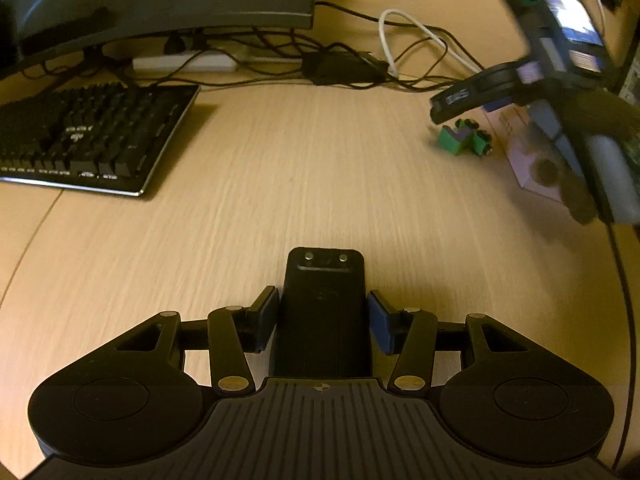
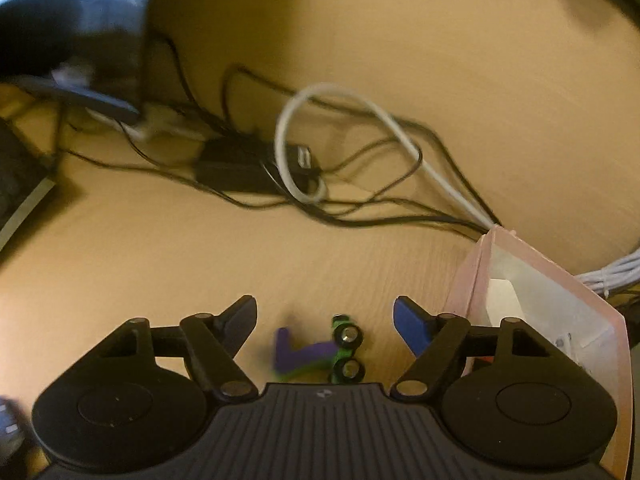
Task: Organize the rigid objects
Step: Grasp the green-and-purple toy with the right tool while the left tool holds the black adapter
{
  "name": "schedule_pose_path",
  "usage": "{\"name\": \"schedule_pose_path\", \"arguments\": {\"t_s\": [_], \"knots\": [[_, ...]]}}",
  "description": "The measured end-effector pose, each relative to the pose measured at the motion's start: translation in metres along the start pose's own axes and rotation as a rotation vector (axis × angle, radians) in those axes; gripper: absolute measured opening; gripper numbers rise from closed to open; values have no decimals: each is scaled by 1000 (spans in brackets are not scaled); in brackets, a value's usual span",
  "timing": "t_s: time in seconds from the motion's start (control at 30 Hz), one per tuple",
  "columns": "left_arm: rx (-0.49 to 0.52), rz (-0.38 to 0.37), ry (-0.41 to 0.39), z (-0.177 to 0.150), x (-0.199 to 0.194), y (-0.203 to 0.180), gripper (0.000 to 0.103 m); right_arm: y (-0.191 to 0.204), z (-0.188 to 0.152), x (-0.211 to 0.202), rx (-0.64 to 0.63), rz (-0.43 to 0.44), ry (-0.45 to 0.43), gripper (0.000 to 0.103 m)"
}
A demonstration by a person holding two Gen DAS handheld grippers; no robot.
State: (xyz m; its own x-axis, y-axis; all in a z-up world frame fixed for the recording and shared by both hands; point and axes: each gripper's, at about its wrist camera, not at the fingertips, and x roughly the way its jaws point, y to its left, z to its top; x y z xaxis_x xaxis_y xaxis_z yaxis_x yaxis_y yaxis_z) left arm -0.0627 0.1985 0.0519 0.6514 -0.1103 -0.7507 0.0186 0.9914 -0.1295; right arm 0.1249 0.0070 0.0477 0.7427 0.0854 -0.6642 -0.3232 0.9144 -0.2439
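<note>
My left gripper [image 1: 322, 318] is shut on a black oblong block [image 1: 322, 280], with the blue pads pressing its two sides, just above the wooden desk [image 1: 280, 168]. A small green and purple toy with black wheels [image 2: 320, 352] lies on the desk below my right gripper [image 2: 326, 312], which stands open with the fingers well clear of the toy. In the left wrist view the same toy [image 1: 460, 140] sits under the blurred right gripper's fingers [image 1: 460, 100]. A translucent pink box [image 2: 540, 300] stands just right of the toy.
A black keyboard [image 1: 88, 136] and a monitor [image 1: 160, 0] are at the left. A white power strip [image 1: 184, 62], a black adapter [image 2: 236, 168] and a tangle of black and white cables [image 2: 360, 160] lie along the back of the desk.
</note>
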Motion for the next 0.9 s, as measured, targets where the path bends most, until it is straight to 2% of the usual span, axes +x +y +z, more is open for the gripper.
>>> {"name": "schedule_pose_path", "arguments": {"t_s": [0.03,0.1,0.13,0.2,0.37,0.53,0.7,0.9], "knots": [[5,7,-4,-1,0,-2,53,1,0,8,-12,-10,21,66],[21,17,-5,-2,0,-5,54,4,2,19,-25,-23,55,59],[37,20,-3,-1,1,-5,54,4,2,22,-14,-24,68,51],[50,17,2,-1,1,-5,54,5,0,20,16,-22,79,48],[-44,-49,-4,2,-1,10,53,13,-26,-15,0,91,84,48],[19,-47,-1,4,2,0,53,32,-67,-62,-110,143,81,48],[56,-65,19,9,7,-22,53,24,-97,-94,-161,135,95,48],[125,-56,26,9,12,-45,54,2,-122,-128,-159,44,66,49]]}}
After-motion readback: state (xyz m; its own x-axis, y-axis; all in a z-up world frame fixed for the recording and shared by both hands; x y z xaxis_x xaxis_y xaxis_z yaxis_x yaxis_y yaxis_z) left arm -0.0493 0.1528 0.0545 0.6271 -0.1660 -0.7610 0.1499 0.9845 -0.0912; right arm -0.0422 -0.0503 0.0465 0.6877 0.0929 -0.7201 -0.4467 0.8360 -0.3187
